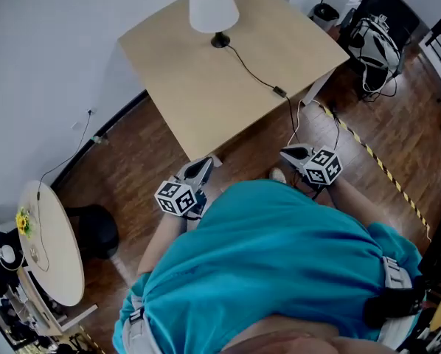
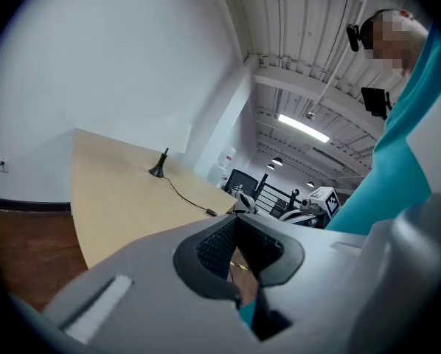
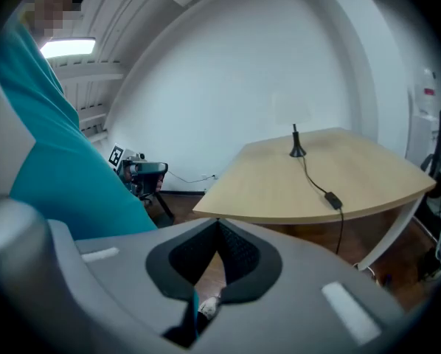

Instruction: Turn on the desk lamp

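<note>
Both tongs hang close to the person's teal shirt, short of the desk. The left gripper and right gripper are each clenched on nothing. Farther off, the cord's inline switch lies near the desk's front edge, and the desk lamp stands at its far edge.
</note>
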Available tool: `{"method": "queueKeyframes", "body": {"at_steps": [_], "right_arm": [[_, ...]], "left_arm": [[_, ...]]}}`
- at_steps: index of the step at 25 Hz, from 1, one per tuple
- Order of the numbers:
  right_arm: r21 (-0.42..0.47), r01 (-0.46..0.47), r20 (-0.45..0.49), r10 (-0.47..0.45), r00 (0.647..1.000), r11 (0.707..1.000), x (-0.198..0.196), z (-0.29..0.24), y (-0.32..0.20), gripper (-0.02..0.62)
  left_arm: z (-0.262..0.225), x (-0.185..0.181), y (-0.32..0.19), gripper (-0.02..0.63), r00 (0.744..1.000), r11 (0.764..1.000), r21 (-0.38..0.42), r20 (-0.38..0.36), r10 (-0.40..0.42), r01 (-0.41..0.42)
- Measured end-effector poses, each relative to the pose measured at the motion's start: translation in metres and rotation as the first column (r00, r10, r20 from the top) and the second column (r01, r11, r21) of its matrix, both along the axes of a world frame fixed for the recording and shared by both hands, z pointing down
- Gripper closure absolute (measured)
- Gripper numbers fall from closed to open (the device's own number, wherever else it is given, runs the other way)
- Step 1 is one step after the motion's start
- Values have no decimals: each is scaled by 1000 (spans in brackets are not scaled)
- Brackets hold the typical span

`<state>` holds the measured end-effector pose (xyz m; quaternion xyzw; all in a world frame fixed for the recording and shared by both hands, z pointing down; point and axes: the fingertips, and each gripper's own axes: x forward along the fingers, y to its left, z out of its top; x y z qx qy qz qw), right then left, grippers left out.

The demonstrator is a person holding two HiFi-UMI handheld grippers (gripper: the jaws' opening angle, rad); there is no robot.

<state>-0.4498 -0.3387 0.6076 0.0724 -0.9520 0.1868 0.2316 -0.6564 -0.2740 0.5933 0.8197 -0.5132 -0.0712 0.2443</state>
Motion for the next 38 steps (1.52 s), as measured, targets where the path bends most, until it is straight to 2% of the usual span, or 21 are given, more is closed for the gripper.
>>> {"method": "queueKeyframes", "body": {"at_steps": [3, 5, 9, 11, 15, 19, 22, 26, 28, 31, 33, 35, 38], "right_arm": [[-40, -41, 32, 43, 999, 998, 33, 10, -57, 594], [-64, -37, 69, 41, 997, 997, 57, 17, -108, 594], [-101, 39, 103, -29, 994, 994, 86, 40, -201, 594], [-112, 69, 118, -56, 991, 991, 97, 51, -249, 594], [-160, 55, 125, -35, 992, 986, 123, 87, -331, 594], [-219, -12, 109, 36, 993, 976, 147, 124, -372, 594], [-232, -70, 79, 90, 993, 970, 161, 143, -387, 594], [-247, -151, 35, 164, 986, 957, 180, 153, -391, 594], [-254, -180, 21, 192, 981, 950, 189, 155, -396, 594], [-275, -219, 9, 231, 973, 936, 200, 167, -411, 594], [-291, -238, 6, 251, 968, 927, 208, 177, -415, 594], [-300, -247, 5, 260, 966, 921, 216, 186, -413, 594], [-313, -257, 6, 272, 962, 914, 223, 194, -410, 594]], "left_arm": [[-1, 27, -57, 606, 998, 999, -40, 52, 22, -20], [3, 53, -106, 606, 995, 997, -77, 96, 19, -11], [18, 94, -198, 606, 988, 987, -159, 152, -12, 36], [34, 111, -247, 606, 983, 976, -212, 183, -1, 40], [77, 139, -338, 606, 976, 945, -325, 214, 47, 25], [116, 166, -406, 606, 953, 917, -396, 254, 167, -55], [148, 185, -444, 606, 925, 891, -438, 277, 261, -120], [185, 214, -474, 606, 871, 838, -509, 303, 386, -195], [204, 227, -487, 606, 833, 810, -545, 328, 446, -219], [238, 242, -507, 606, 761, 768, -590, 372, 531, -247], [256, 250, -515, 606, 728, 747, -615, 388, 565, -251], [268, 255, -519, 606, 707, 734, -633, 400, 583, -247], [275, 258, -523, 606, 698, 729, -640, 408, 589, -243]]}}
